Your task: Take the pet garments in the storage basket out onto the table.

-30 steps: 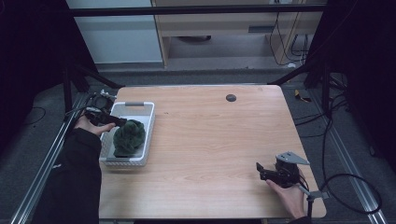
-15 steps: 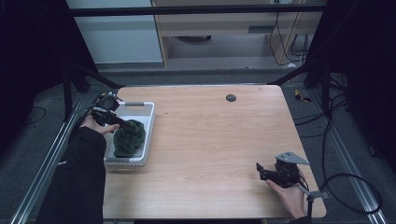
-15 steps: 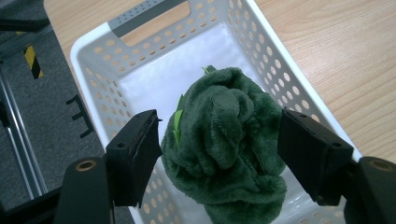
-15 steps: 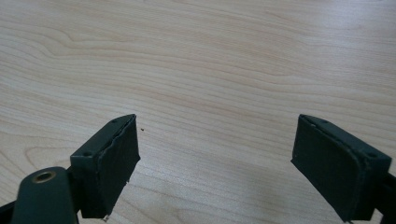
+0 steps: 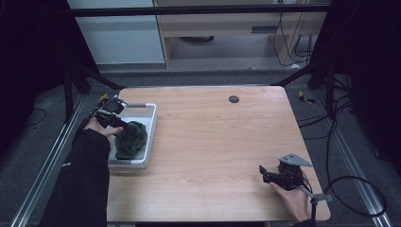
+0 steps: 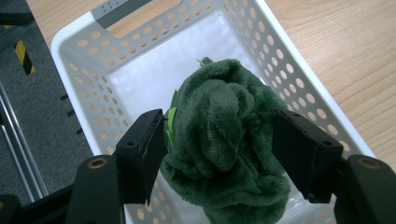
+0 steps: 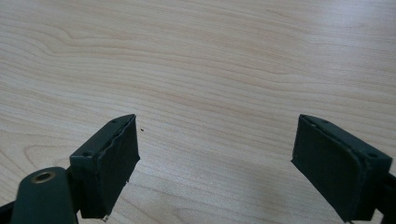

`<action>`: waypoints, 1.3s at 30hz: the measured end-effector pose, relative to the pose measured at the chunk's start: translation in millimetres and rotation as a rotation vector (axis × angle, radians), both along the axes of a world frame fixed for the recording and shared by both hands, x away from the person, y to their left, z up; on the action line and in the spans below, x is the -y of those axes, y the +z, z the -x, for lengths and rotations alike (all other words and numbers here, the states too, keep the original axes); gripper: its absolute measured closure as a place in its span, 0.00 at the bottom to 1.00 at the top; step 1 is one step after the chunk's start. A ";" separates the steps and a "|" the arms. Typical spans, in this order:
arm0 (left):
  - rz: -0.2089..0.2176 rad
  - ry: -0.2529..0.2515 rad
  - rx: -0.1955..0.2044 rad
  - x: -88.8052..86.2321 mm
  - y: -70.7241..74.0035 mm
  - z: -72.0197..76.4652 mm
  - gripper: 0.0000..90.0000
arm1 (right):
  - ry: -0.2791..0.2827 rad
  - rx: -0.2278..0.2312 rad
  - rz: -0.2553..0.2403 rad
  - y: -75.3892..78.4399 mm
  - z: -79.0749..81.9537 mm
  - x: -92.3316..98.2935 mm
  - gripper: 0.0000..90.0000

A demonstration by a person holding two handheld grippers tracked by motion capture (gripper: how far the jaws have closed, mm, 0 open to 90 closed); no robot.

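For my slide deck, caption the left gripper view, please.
Left gripper straddles a dark green plush toy over a white perforated basket.

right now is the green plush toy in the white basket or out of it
In: the green plush toy sits inside the white basket, between the left gripper's jaws.

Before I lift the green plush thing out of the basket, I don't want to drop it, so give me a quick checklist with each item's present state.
1. Left tongs straddle the dark green plush toy: ok.
2. Pads pressing the plush firmly: cannot tell.
3. Toy sits inside the white perforated plastic basket: ok.
4. Basket wholly on the light wooden table: ok.
5. Right tongs open, holding nothing, far from the basket: ok.
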State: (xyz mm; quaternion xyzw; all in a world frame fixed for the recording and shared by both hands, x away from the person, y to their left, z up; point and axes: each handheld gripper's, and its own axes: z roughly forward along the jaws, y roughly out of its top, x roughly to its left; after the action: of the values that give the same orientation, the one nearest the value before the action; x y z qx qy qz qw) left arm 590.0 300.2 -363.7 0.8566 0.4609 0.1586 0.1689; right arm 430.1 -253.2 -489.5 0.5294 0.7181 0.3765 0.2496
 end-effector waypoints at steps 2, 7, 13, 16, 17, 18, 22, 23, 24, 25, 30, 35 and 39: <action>0.001 0.003 -0.002 0.0 -1.8 -0.7 0.37 | 0.000 -0.001 0.001 -0.1 -0.1 0.0 0.16; 0.000 0.003 -0.012 -1.6 -6.1 -2.9 0.37 | 0.003 -0.001 0.007 -0.6 -0.3 -0.1 0.16; -0.005 -0.005 -0.033 -2.8 -11.8 -5.6 0.38 | 0.002 -0.002 0.008 -0.7 -0.5 -0.1 0.16; -0.003 -0.007 -0.041 -2.5 -14.4 -6.6 0.39 | 0.002 -0.003 0.009 -0.8 -0.5 0.1 0.16; -0.002 -0.009 -0.042 -2.2 -15.6 -6.9 0.40 | 0.002 -0.003 0.009 -0.8 -0.6 0.1 0.16; 0.000 -0.012 -0.046 -2.2 -16.8 -7.2 0.40 | 0.002 -0.003 0.009 -0.8 -0.6 0.0 0.16; -0.019 -0.020 -0.063 -0.7 -21.3 -8.6 0.41 | 0.004 -0.004 0.010 -1.0 -0.7 -0.2 0.16; -0.017 -0.019 -0.064 -0.4 -21.7 -8.9 0.41 | 0.003 -0.004 0.011 -1.1 -0.7 -0.3 0.16; -0.018 -0.021 -0.065 -0.2 -21.8 -9.2 0.42 | 0.003 -0.005 0.010 -1.1 -0.6 -0.3 0.16; -0.018 -0.022 -0.067 0.0 -22.1 -9.5 0.42 | 0.003 -0.006 0.010 -1.1 -0.7 -0.3 0.16; -0.026 -0.030 -0.084 1.9 -26.8 -12.4 0.46 | 0.005 -0.015 0.007 -0.9 -0.3 -1.1 0.16; -0.037 -0.036 -0.094 3.9 -30.4 -15.2 0.48 | 0.007 -0.011 0.015 -1.6 -1.0 -0.7 0.16; -0.047 -0.038 -0.095 6.6 -33.3 -15.8 0.50 | 0.011 -0.011 0.013 -1.6 -0.8 -1.0 0.16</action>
State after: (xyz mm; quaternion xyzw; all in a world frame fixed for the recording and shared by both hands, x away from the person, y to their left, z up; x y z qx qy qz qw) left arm 605.8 293.6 -396.9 0.8756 0.4481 0.1255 0.1296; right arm 430.9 -252.1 -491.2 0.5260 0.7249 0.3700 0.2470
